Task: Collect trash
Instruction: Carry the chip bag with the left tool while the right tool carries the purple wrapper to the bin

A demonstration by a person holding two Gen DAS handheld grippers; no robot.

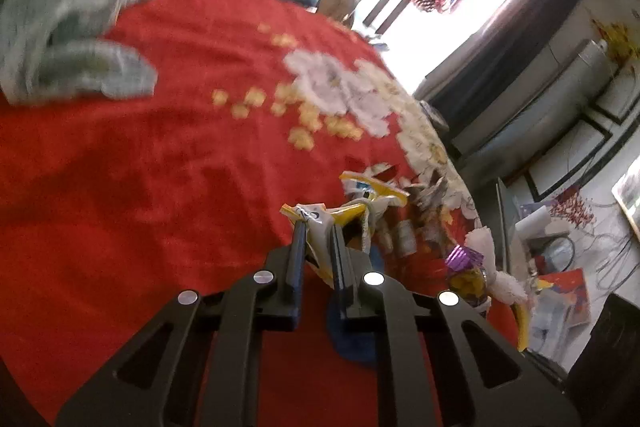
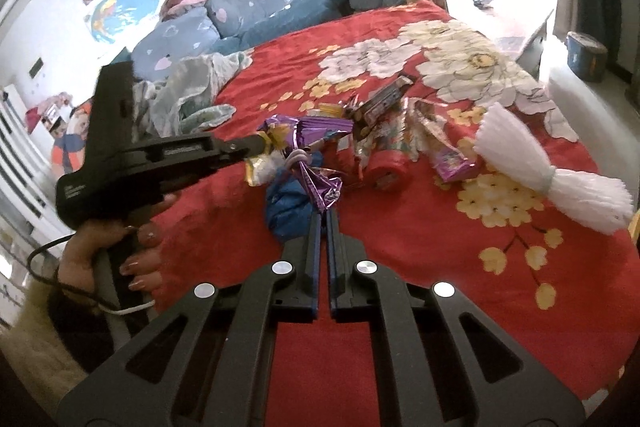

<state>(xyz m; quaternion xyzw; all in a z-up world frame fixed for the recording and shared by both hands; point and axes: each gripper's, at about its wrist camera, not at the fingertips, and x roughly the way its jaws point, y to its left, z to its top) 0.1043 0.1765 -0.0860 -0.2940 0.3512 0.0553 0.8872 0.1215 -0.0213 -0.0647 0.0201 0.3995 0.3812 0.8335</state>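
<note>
On a red flowered bedspread (image 2: 400, 247) lies a heap of snack wrappers. In the left wrist view my left gripper (image 1: 318, 227) is shut on a yellow and white wrapper (image 1: 320, 217). The right wrist view shows that same left gripper (image 2: 262, 145) from the side, held in a hand (image 2: 100, 247), with the yellow wrapper (image 2: 258, 169) at its tip. My right gripper (image 2: 323, 217) is shut on a crumpled purple foil wrapper (image 2: 320, 183). A blue bag (image 2: 288, 203) lies just beneath both grippers' tips. The purple wrapper (image 1: 464, 259) shows at the right of the left view.
A white foam fruit net (image 2: 552, 171) lies to the right. A red roll (image 2: 384, 163), a pink-purple wrapper (image 2: 452, 159) and a dark packet (image 2: 386, 99) lie behind the bag. Pale green cloth (image 2: 192, 95) is bunched at the left, by a blue sofa (image 2: 248, 3).
</note>
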